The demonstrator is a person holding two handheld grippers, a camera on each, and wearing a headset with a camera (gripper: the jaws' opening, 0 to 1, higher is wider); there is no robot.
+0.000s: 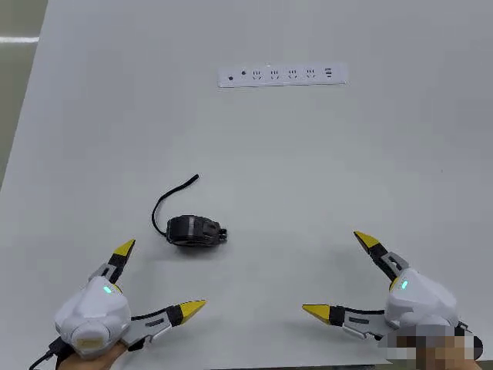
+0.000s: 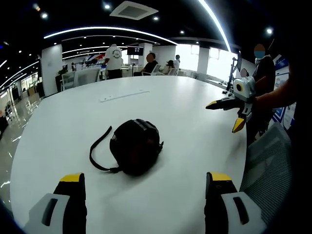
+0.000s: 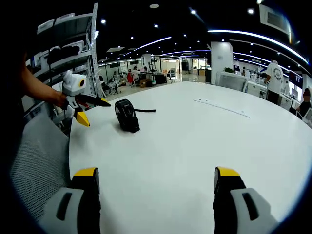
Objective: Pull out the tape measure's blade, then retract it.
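A black tape measure (image 1: 192, 230) lies on the white table (image 1: 323, 162), blade apparently wound in, near the left gripper (image 1: 162, 276); it and the right gripper (image 1: 336, 273) gape wide, empty.

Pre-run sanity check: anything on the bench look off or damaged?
Nothing stands out. The tape measure sits on the table, blade in, strap curled beside it, no visible damage. The power strip lies flat farther back. The left gripper and right gripper are open, off it.
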